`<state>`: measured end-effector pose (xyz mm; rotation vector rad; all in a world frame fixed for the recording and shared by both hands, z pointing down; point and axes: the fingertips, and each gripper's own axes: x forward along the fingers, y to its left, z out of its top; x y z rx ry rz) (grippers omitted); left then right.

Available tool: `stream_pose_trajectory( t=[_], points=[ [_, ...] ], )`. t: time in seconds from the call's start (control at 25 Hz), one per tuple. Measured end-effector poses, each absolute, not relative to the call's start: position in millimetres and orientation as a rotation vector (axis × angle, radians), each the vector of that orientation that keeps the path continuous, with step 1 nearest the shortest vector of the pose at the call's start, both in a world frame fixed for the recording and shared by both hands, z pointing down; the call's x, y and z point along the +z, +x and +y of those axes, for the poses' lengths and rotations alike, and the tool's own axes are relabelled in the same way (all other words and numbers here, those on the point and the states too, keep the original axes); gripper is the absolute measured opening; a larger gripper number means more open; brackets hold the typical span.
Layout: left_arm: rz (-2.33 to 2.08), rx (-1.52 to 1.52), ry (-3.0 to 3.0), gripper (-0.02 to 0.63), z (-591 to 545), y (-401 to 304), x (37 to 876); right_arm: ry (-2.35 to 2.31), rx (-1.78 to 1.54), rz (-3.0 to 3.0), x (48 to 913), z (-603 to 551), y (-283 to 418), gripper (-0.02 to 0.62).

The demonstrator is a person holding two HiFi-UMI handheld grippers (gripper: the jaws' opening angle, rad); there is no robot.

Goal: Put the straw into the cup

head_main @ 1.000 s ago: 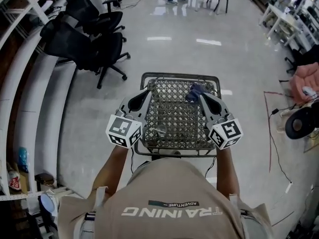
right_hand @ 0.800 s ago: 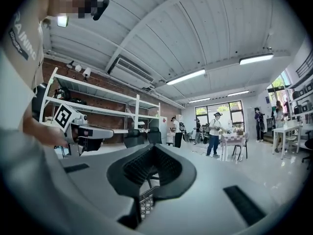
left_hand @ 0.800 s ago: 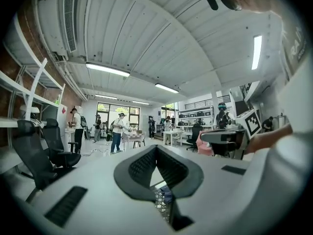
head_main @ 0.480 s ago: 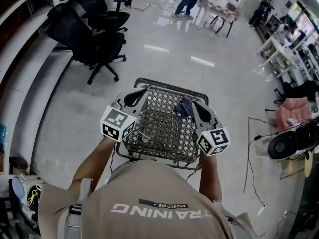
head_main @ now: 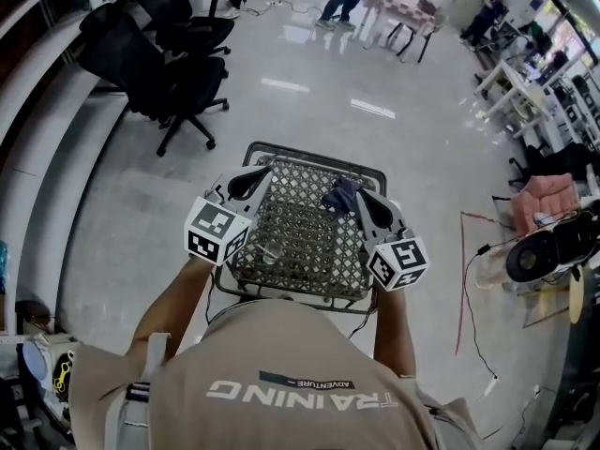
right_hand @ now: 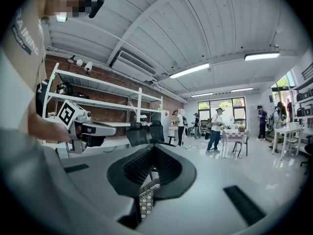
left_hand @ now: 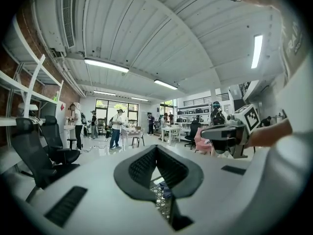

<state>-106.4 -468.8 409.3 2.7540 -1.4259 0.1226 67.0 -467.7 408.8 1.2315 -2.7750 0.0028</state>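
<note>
While the person stood over a metal mesh basket (head_main: 309, 237), both hand-held tools pointed forward along its sides, the left gripper (head_main: 266, 170) by the left rim and the right gripper (head_main: 357, 193) by the right rim, well apart from each other. Seen along its own length, the left gripper had its jaws pressed together at the tips, with nothing pinched between the ribbed pads and only a patch of mesh showing through the gap behind them. The right gripper looked the same: tips met, pads bare, mesh visible below. A clear cup (head_main: 271, 250) stood on the mesh floor in the near left part of the basket, just beside the left gripper's marker cube (head_main: 216, 230) and apart from both pairs of jaws. A dark blue cloth (head_main: 339, 196) lay bunched at the far right corner, close to the right gripper's tips. No view showed the straw clearly enough to place it. Black office chairs (head_main: 178, 54) stood on the glossy floor (head_main: 309, 82) to the far left, and several people stood by tables further back in the room.
</note>
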Motion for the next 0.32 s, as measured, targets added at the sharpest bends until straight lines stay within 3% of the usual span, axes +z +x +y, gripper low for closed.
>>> stream_pose_trajectory(
  t=[0.32],
  points=[
    [-1.454,0.129,2.754,0.015,-472.8,-107.8,408.6,1.252,0.018,-2.803,396.9,-467.2,72.4,0.017]
  ],
)
